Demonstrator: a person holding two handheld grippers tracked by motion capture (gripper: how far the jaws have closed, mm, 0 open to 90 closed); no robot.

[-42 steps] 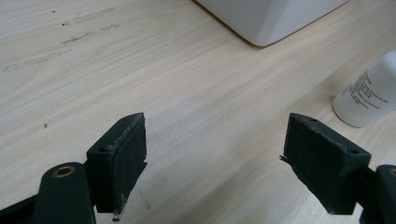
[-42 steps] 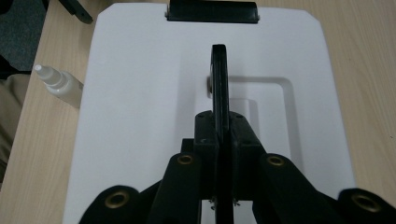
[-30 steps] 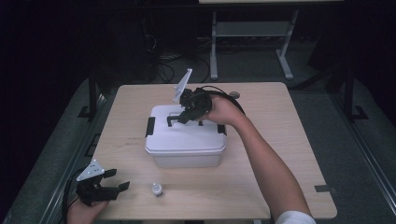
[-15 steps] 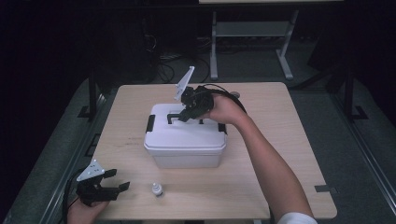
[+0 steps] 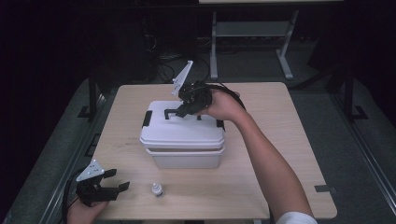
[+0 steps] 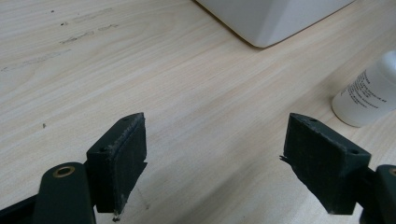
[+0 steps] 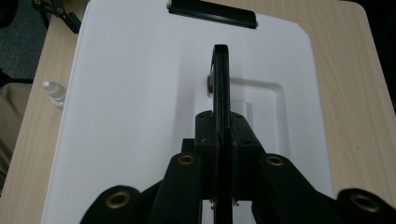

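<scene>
Now we see our right gripper (image 7: pixel 219 154) clamped on the thin black plastic carry handle (image 7: pixel 220 84) atop the white plastic lidded box (image 5: pixel 182 135), mid-counter (image 5: pixel 280 154). Our left gripper (image 6: pixel 224 163) rests agape, holding nothing, near what looks like a small white bottle (image 6: pixel 369 93).

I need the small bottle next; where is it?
In the high view the small bottle stands at the table's near edge, between the left gripper and the white box.
</scene>
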